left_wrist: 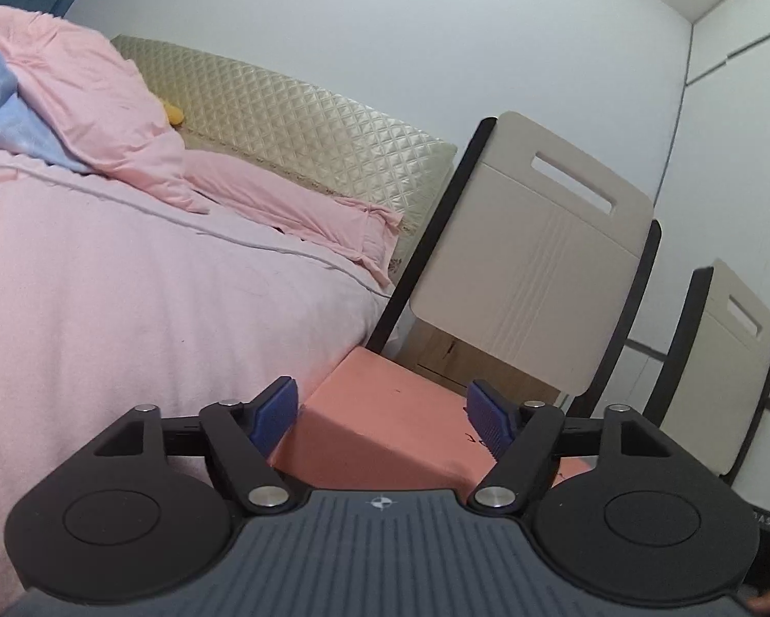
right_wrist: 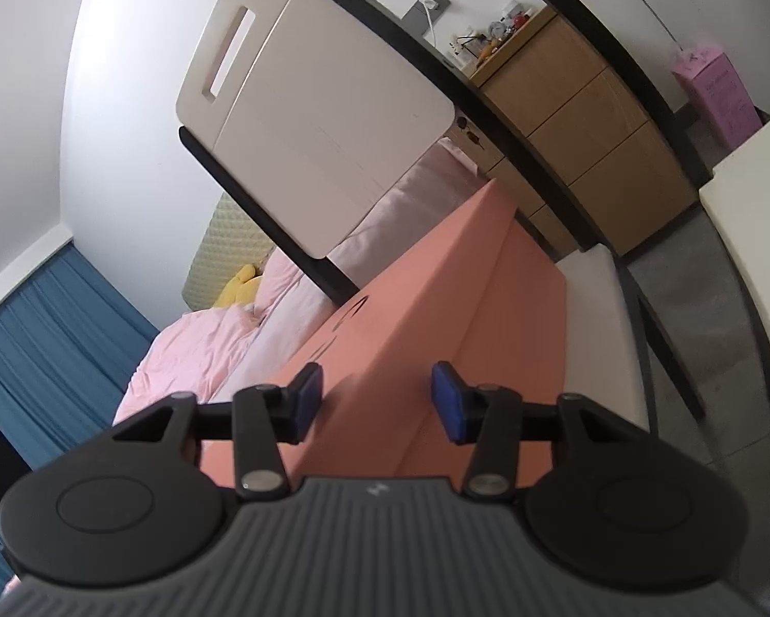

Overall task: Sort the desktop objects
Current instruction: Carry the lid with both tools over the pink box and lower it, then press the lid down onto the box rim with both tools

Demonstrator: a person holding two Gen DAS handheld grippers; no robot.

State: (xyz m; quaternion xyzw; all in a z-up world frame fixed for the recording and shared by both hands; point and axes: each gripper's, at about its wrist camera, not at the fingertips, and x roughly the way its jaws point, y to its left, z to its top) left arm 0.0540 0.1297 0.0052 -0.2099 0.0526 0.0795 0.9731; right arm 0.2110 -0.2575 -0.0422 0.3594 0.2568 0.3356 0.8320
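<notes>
A salmon-pink box (left_wrist: 385, 421) lies right in front of my left gripper (left_wrist: 385, 414), whose blue pads (left_wrist: 277, 414) stand wide apart on either side of the box's near corner, touching nothing I can see. In the right wrist view the same box (right_wrist: 436, 298) rests on a chair seat (right_wrist: 596, 319). My right gripper (right_wrist: 380, 401) is open, its blue pads (right_wrist: 449, 398) spread either side of the box's top ridge. No pad visibly presses on the box.
A bed with pink bedding (left_wrist: 143, 283) and a quilted headboard (left_wrist: 303, 128) fills the left. Two beige chairs with black frames (left_wrist: 534, 262) stand to the right. A wooden drawer cabinet (right_wrist: 580, 139), a pink carton (right_wrist: 714, 92) and a white table edge (right_wrist: 755, 216) show in the right wrist view.
</notes>
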